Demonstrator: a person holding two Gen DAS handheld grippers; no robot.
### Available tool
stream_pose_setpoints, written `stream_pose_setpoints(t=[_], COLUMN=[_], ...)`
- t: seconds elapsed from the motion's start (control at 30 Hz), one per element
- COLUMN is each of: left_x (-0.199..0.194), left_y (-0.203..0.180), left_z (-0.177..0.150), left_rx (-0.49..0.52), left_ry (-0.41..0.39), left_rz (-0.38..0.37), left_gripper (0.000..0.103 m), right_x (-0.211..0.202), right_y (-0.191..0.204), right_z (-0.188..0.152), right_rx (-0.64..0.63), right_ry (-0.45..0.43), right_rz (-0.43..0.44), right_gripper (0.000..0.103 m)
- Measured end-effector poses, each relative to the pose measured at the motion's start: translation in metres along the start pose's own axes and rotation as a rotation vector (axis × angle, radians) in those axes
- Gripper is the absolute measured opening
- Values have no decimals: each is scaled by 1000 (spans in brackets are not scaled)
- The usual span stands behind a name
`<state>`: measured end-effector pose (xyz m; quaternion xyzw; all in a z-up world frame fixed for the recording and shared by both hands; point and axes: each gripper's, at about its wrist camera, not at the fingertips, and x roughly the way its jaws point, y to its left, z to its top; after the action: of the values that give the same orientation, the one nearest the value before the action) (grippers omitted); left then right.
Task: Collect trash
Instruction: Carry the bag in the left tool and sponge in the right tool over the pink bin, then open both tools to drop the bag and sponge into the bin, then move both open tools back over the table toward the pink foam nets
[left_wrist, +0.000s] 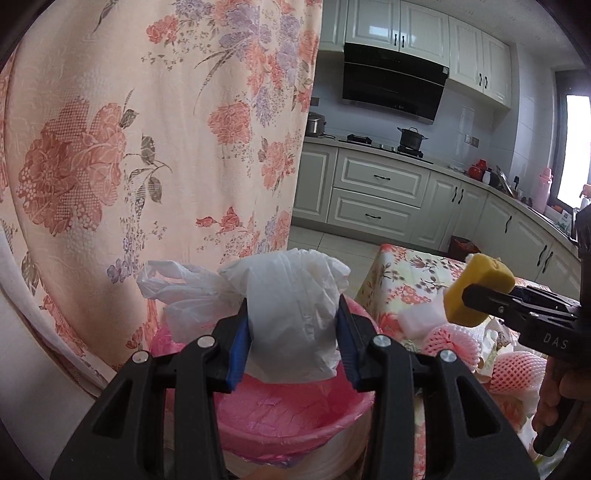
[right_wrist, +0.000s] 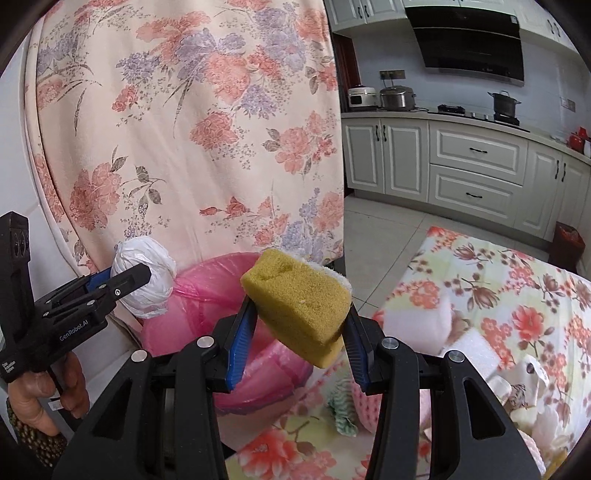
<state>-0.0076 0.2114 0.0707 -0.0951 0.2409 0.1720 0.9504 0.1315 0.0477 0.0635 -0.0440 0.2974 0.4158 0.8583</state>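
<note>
White crumpled plastic bag sat clamped in the left tongs above the pink-lined bin, while the right tongs gripped a yellow sponge.

The white plastic bag blocks the far rim of the pink-lined bin so you can't see what's inside, the sponge covers part of the bin in the right wrist view, and the stuff on the far counter is too tiny to make out.
</note>
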Motion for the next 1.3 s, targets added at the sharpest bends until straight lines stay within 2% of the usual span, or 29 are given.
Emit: stream_pose_setpoints(t=[0.27, 0.6, 0.63, 0.67, 0.7, 0.73, 1.0, 1.3], left_x=[7, 17, 19, 20, 21, 21, 17, 8], left_y=[21, 36, 36, 36, 38, 39, 41, 14], left_z=[-6, -7, -6, -6, -5, -5, -8, -13], left_rx=[-39, -66, -66, -69, -73, -79, -87, -50], left_ry=[23, 33, 34, 35, 34, 33, 27, 16], left_rz=[27, 23, 23, 26, 22, 20, 35, 8], left_gripper=[41, 43, 45, 49, 58, 60, 67, 71], right_x=[51, 87, 90, 92, 94, 95, 84, 40], right_y=[35, 47, 47, 46, 45, 44, 28, 3], right_z=[14, 17, 17, 17, 17, 17, 16, 3], right_rx=[-41, -63, -61, -60, -59, -57, -46, -30], right_ry=[50, 104, 111, 115, 117, 117, 83, -1], right_rz=[55, 79, 82, 81, 81, 86, 40, -75], right_gripper=[46, 48, 49, 54, 63, 64, 65, 72])
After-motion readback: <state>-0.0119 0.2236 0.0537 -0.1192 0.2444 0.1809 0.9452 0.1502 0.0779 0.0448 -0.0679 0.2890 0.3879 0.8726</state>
